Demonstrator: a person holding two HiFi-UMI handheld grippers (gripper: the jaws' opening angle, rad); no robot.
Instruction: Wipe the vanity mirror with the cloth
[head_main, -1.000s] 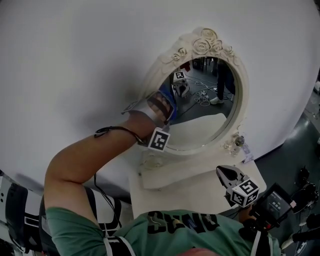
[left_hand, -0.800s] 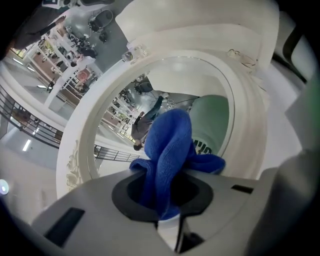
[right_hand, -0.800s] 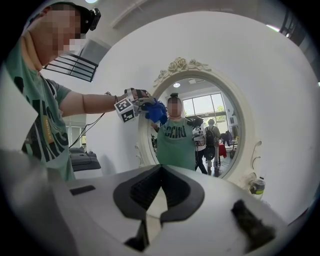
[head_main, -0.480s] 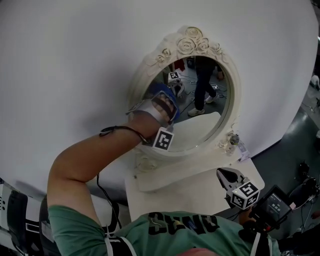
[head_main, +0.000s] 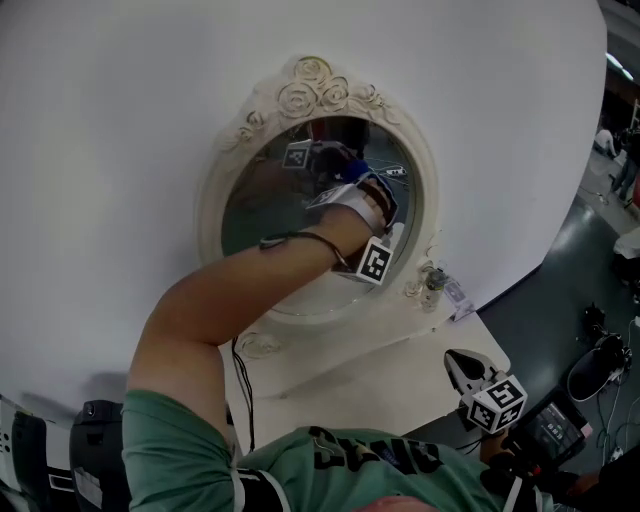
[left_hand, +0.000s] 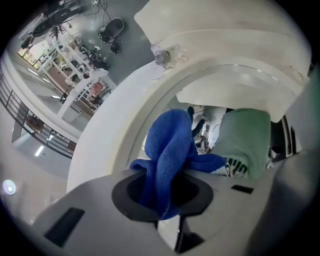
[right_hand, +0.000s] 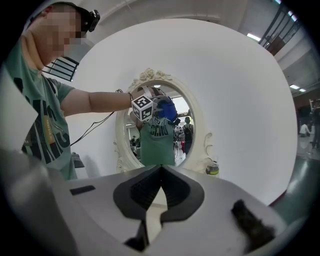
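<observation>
Mirror (head_main: 262, 205), oval in an ornate cream frame with carved roses, stands on a white table (head_main: 400, 372) against a white wall (head_main: 110, 120). Print on the green shirt (right_hand: 156, 142) reflected in it is too blurred to read. The left gripper (left_hand: 165, 189) pinches a bunched blue cloth (left_hand: 170, 147) and presses it to the upper right of the glass. The right gripper (right_hand: 160, 187) hangs low over the table's right end, jaws pressed together on nothing. A small jar (head_main: 432, 286) sits by the frame's foot. Dark floor (head_main: 560, 290) lies to the right.

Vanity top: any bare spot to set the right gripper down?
Yes: the white tabletop is bare between the mirror base and the right gripper. Crowded at the back right corner: small jar and a tag.
</observation>
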